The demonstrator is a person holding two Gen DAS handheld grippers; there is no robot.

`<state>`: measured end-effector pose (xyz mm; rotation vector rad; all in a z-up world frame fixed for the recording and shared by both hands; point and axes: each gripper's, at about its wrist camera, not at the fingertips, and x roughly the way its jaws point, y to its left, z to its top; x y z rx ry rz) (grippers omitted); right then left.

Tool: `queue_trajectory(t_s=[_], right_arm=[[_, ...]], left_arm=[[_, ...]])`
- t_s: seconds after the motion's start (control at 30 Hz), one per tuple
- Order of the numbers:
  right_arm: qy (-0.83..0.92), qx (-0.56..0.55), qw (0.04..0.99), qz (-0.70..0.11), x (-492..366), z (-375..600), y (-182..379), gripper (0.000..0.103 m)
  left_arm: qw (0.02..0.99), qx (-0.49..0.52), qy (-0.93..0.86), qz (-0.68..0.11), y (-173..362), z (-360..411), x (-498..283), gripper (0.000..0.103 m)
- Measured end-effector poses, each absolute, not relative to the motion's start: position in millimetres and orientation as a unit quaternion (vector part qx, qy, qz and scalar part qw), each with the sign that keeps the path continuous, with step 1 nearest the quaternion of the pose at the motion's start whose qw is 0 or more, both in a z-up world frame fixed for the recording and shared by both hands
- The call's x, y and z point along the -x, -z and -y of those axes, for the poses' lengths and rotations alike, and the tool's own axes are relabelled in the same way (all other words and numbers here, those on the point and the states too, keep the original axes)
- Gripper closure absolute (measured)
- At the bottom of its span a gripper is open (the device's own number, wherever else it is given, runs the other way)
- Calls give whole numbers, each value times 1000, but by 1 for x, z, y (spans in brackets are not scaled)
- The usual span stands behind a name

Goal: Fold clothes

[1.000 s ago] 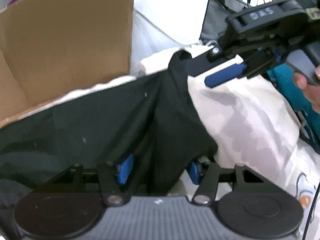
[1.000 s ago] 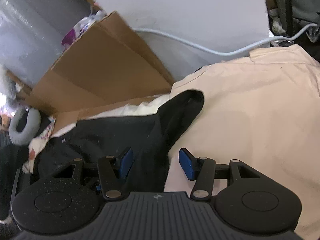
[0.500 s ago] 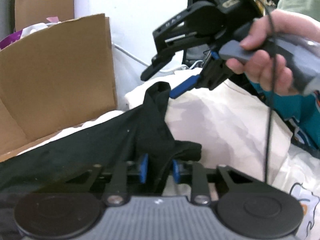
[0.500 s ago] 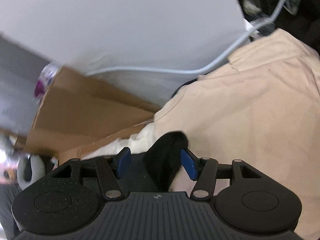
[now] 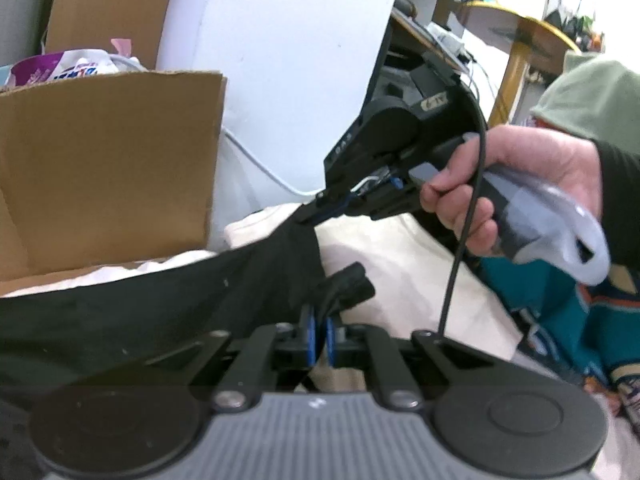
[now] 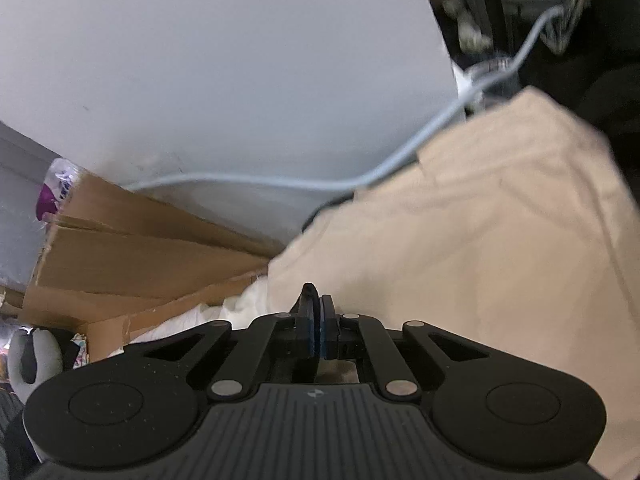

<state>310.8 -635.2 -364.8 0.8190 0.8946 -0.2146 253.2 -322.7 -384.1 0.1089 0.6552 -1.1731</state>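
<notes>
Left claw: the left claw (image 5: 319,334) is clenched on a bunched fold of the black garment (image 5: 168,308); its blue pads (image 5: 308,336) press the cloth from both sides.
Right claw: seen from the left wrist view, the right claw (image 5: 316,213) pinches the top corner of the same black garment; in its own view the right claw (image 6: 315,330) has its pads pressed together with a thin dark edge of cloth between them.
Hand: a person's right hand (image 5: 496,196) wraps the right tool's handle, a green sleeve (image 5: 592,104) behind it.
Black garment: stretched between the two claws, draped over a cream cloth (image 5: 404,264).
Surroundings: a cardboard box (image 5: 104,168) stands to the left against a white wall (image 5: 288,60); a grey cable (image 6: 248,180) runs along that wall; teal patterned fabric (image 5: 544,300) lies to the right.
</notes>
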Motion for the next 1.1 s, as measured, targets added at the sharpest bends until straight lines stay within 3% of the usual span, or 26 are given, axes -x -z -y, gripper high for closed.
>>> queue_trajectory(t_s=[0.27,0.77,0.9,0.93,0.97,1.1], right_arm=[[101,-329,852,-395,-314,640,334,103],[108,-267,852,-438,-320,661,360,102],[120,-283,843,-441,-305,667,364,92],[118,-288,843,-438,-299,667,362,80],[120,-285,845,-436,-293,665,360,68],[105,-287,847,-436,-268,651,353,59]], left_arm=[[773,-24,560,-296,383,348,-252,100],[744,-36,568,-350,412,394,-226,99],[724,-50,584,-363,416,395,-220,77],[720,-53,590,-361,413,392,-220,73],[716,-56,596,-359,410,389,-220,72],[709,-63,605,-357,395,381,-228,66]])
